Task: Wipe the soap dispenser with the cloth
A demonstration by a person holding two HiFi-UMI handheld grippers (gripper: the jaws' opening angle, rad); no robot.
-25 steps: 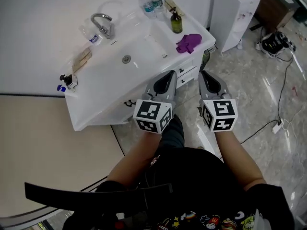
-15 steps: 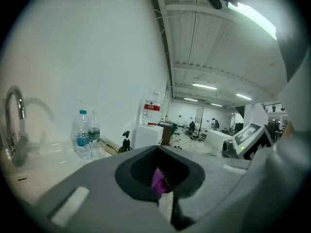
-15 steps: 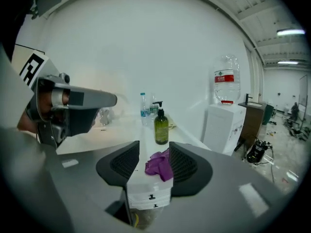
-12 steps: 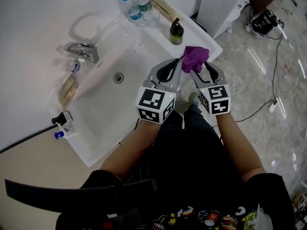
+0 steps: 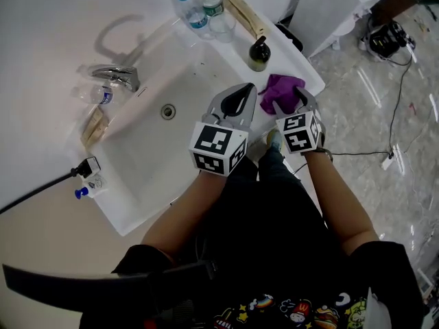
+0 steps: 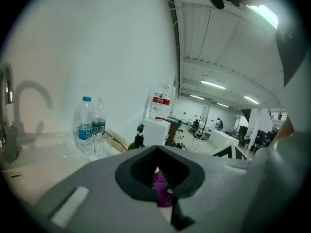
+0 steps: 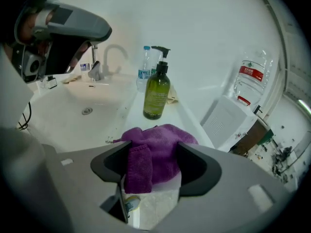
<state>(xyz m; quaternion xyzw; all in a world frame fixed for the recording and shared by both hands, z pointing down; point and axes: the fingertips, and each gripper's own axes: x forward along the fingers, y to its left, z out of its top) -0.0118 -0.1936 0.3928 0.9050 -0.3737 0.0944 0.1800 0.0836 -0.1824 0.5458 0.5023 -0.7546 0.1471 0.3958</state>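
The soap dispenser (image 5: 258,53), a dark green pump bottle (image 7: 156,96), stands upright at the sink counter's right end. Just in front of it a crumpled purple cloth (image 5: 282,88) lies at the counter's edge (image 7: 160,144). My right gripper (image 5: 288,101) is open, one jaw on each side of the cloth (image 7: 153,154), and a fold hangs between them. My left gripper (image 5: 248,88) is shut and empty over the basin's right side, left of the cloth. In the left gripper view (image 6: 156,149) the dispenser (image 6: 137,141) shows beyond the jaws.
A white sink (image 5: 158,149) with a chrome faucet (image 5: 113,74) lies to the left. Two water bottles (image 5: 195,12) stand behind the dispenser. A white cabinet (image 5: 329,5) is at the right, and cables (image 5: 394,115) run over the marble floor.
Both grippers came up from in front of the sink to the counter. The right gripper opened and now straddles the purple cloth. The left stays shut.
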